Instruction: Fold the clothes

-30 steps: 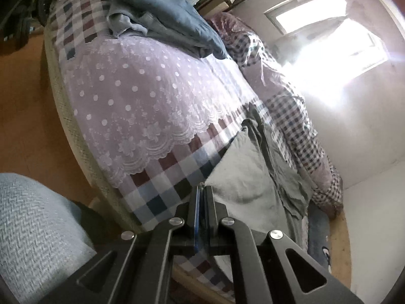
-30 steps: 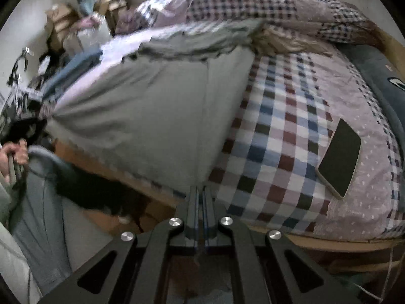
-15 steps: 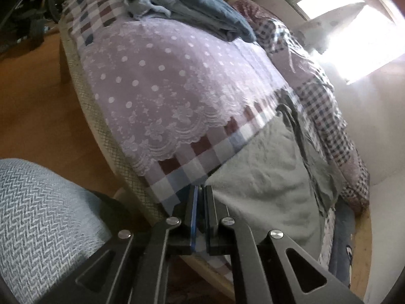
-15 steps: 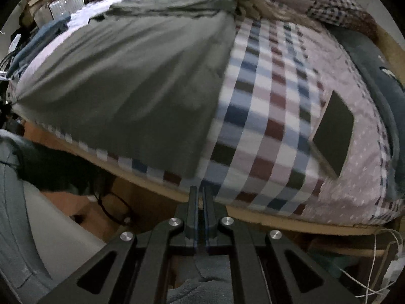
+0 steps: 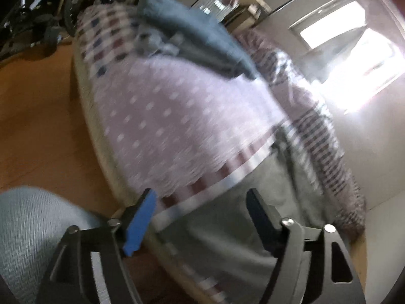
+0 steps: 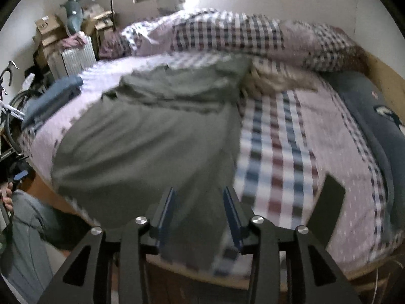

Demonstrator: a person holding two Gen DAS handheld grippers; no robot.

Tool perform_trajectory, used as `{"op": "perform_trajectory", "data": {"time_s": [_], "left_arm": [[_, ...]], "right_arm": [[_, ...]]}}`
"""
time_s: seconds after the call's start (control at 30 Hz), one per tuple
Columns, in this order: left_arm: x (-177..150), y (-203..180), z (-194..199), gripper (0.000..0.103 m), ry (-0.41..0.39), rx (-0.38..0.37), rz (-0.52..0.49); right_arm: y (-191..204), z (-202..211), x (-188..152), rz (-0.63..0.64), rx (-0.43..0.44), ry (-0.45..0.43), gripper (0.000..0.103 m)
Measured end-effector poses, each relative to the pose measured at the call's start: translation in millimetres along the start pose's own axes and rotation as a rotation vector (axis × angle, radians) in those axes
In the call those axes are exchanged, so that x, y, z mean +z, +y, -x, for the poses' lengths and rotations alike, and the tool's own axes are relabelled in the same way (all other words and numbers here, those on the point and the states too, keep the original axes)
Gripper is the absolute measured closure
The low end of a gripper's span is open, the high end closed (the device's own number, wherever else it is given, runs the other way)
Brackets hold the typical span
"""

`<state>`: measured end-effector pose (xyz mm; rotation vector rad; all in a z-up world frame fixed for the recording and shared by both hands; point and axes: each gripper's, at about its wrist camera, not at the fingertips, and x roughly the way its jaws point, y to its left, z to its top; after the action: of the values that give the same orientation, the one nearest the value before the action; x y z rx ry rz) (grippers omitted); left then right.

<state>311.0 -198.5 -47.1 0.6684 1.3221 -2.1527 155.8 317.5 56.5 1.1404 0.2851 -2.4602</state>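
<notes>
A grey-green garment (image 6: 141, 139) lies spread flat on the bed, its near hem at the mattress edge and its far end bunched in folds. In the left wrist view the same garment (image 5: 227, 217) fills the lower right. My left gripper (image 5: 200, 202) hangs above the garment's near corner; its jaws are opening wide and no pad presses the cloth. My right gripper (image 6: 200, 202) sits over the garment's near right corner, its jaws opening, the cloth lying loose beneath them. Both views are blurred.
The bed has a checked sheet (image 6: 273, 157) and a lilac dotted cover (image 5: 177, 116). A dark phone (image 6: 326, 207) lies at the right. Folded blue clothes (image 5: 202, 38) sit at the far end. A person's grey sleeve (image 5: 30, 233) is at lower left; a bicycle (image 5: 63, 5) stands on the wooden floor.
Both grippers were shut at the garment's near corners and now stand apart, with the cloth let go. The right gripper has risen and looks further across the bed.
</notes>
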Motion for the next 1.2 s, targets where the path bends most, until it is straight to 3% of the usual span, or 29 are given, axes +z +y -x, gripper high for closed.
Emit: {"op": "perform_trajectory", "data": {"time_s": [0.2, 0.37, 0.57, 0.67, 0.87, 0.97, 1.2], "left_arm": [[25.3, -72.6, -1.8, 0.018, -0.059, -0.21, -0.146], [31.7, -153.6, -29.8, 0.017, -0.061, -0.346, -0.292], [40.8, -243.5, -106.6, 0.017, 0.075, -0.444, -0.351], [48.3, -264.4, -159.2, 0.017, 0.171, -0.478, -0.285], [55.2, -260.5, -251.3, 0.017, 0.331, -0.45, -0.112], [54.5, -251.1, -283.4, 0.017, 0.353, -0.426, -0.058], [46.3, -244.0, -322.3, 0.017, 0.369, -0.377, -0.046]], "right_arm": [[21.0, -9.8, 50.0, 0.019, 0.043, -0.132, 0.052], [32.6, -26.7, 97.5, 0.014, 0.092, -0.261, 0.046], [27.3, -66.4, 155.3, -0.033, 0.104, -0.336, 0.044], [16.4, -90.4, 179.1, -0.09, 0.119, -0.358, 0.044], [2.0, -152.2, 192.7, -0.129, 0.186, -0.326, 0.043], [-2.9, -175.6, 186.6, -0.122, 0.207, -0.298, 0.043], [-17.1, -209.0, 181.2, -0.159, 0.219, -0.264, 0.043]]}}
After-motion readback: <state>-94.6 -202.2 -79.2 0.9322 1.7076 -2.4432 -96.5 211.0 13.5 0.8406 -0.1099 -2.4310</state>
